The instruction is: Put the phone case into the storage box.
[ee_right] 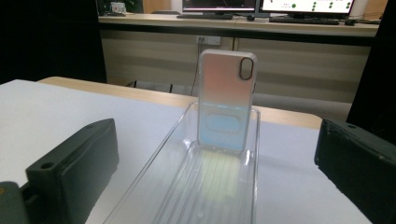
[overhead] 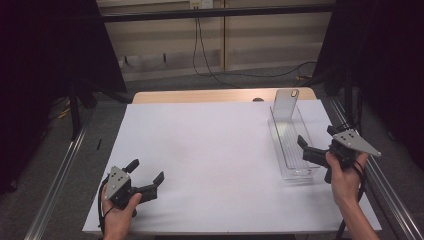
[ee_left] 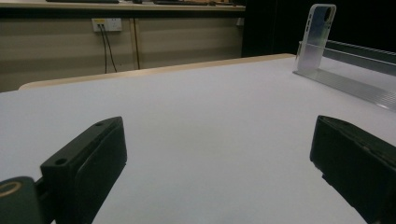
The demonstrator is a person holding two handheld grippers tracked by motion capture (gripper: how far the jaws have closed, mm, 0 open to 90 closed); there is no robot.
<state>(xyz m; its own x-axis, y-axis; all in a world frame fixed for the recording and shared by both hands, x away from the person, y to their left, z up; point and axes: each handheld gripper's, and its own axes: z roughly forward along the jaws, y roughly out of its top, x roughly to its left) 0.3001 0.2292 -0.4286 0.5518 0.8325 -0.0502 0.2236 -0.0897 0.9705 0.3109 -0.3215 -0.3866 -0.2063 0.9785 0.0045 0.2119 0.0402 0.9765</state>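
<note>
The right gripper (overhead: pixel 316 148), jaws spread and empty, sits at the near end of the clear tray (overhead: pixel 300 172), whose long axis runs straight ahead to the upright phone case (ee_right: pixel 226 100), while the left gripper (overhead: pixel 146 176), also spread, rests well apart.

The table (overhead: pixel 215 155) carries a white sheet that covers nearly all of its top; a strip of bare wood (overhead: pixel 220 95) shows along the far edge. A small dark round mark (overhead: pixel 258 99) sits on that wooden strip, right of centre. On the right side of the white surface lies a long clear plastic tray (overhead: pixel 291 150) with a ribbed floor, its length running from the near side toward the far edge. A clear phone case (overhead: pixel 286 104) stands upright at the tray's far end, its camera cut-out at the top. The left gripper (overhead: pixel 145 182) rests at the near left corner of the surface.
</note>
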